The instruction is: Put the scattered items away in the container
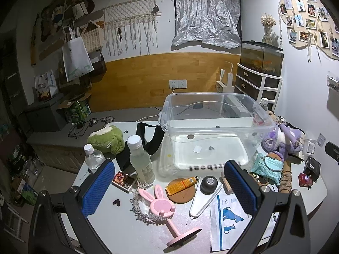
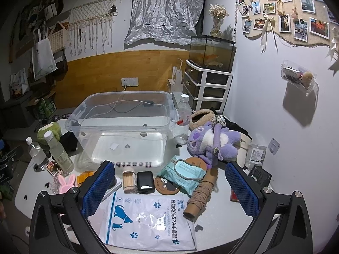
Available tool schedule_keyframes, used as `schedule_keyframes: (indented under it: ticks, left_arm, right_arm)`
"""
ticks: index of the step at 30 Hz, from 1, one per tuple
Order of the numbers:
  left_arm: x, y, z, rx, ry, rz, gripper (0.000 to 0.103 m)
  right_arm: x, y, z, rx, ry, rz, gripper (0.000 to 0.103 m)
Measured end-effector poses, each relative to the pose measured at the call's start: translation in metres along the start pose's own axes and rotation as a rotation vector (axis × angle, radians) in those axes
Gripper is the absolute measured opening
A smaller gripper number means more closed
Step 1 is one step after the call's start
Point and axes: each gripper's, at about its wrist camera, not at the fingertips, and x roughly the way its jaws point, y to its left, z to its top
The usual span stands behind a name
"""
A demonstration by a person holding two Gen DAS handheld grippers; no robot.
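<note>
A clear plastic container stands in the middle of the white table, with nothing inside. My left gripper hangs open above a pink rabbit mirror, an orange tube on a cork coaster, a metal bell and a white serrated tool. My right gripper is open too, over a white cat-print pouch, a toothpick jar, a black case, a teal wipes pack and a roll of brown cord. Neither gripper holds anything.
Two clear bottles and a green plush sit left of the container. A purple plush toy, a slipper and another bottle are at its right. The table's rounded edge is near me; a wall is close on the right.
</note>
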Motion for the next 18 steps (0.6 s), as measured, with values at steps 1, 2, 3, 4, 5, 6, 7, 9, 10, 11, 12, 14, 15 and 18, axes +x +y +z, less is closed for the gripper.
schedule_keyframes:
  ticks: [1, 2, 3, 4, 5, 6, 7, 9, 10, 11, 12, 14, 15, 18]
  left_arm:
    - [0.0, 0.001, -0.001, 0.001, -0.001, 0.001, 0.103]
    - [0.0, 0.001, -0.001, 0.002, -0.003, 0.001, 0.103]
    - [-0.001, 0.002, -0.002, 0.003, -0.004, 0.002, 0.103]
    - [-0.001, 0.002, -0.002, 0.004, -0.006, 0.003, 0.103]
    - [-0.001, 0.003, -0.003, 0.006, -0.007, 0.004, 0.103]
    - [-0.001, 0.003, -0.003, 0.006, -0.008, 0.004, 0.103]
    - [-0.001, 0.003, -0.004, 0.006, -0.008, 0.005, 0.103]
    - [-0.002, 0.004, -0.004, 0.005, -0.008, 0.005, 0.103]
    - [-0.003, 0.004, -0.004, 0.005, -0.008, 0.005, 0.103]
    - [-0.002, 0.006, -0.004, 0.004, -0.008, 0.006, 0.103]
    - [-0.001, 0.008, -0.003, 0.003, -0.007, 0.006, 0.103]
    - [0.0, 0.009, -0.003, 0.003, -0.005, 0.006, 0.103]
    - [-0.001, 0.009, -0.003, 0.004, -0.005, 0.007, 0.103]
    - [-0.002, 0.009, -0.003, 0.005, -0.003, 0.007, 0.103]
  right_arm:
    - [0.0, 0.0, 0.0, 0.0, -0.001, 0.0, 0.103]
    - [0.0, 0.0, 0.0, 0.0, -0.002, -0.001, 0.103]
    - [-0.001, 0.0, 0.001, -0.001, -0.002, -0.001, 0.103]
    - [-0.001, 0.0, 0.001, -0.001, -0.003, -0.002, 0.103]
    - [-0.001, -0.001, 0.001, -0.001, -0.004, -0.002, 0.103]
    - [-0.001, -0.001, 0.001, -0.001, -0.005, -0.003, 0.103]
    - [-0.001, 0.0, 0.0, -0.001, -0.006, -0.003, 0.103]
    - [-0.001, 0.0, -0.002, 0.0, -0.007, -0.003, 0.103]
    - [0.001, 0.002, -0.003, 0.0, -0.007, -0.003, 0.103]
    - [0.003, 0.004, -0.004, 0.0, -0.007, -0.003, 0.103]
    - [0.004, 0.006, -0.005, 0.0, -0.007, -0.004, 0.103]
    - [0.003, 0.007, -0.008, 0.001, -0.009, -0.004, 0.103]
    - [0.003, 0.008, -0.01, 0.002, -0.01, -0.004, 0.103]
    - [0.004, 0.004, -0.001, -0.003, 0.002, 0.001, 0.103]
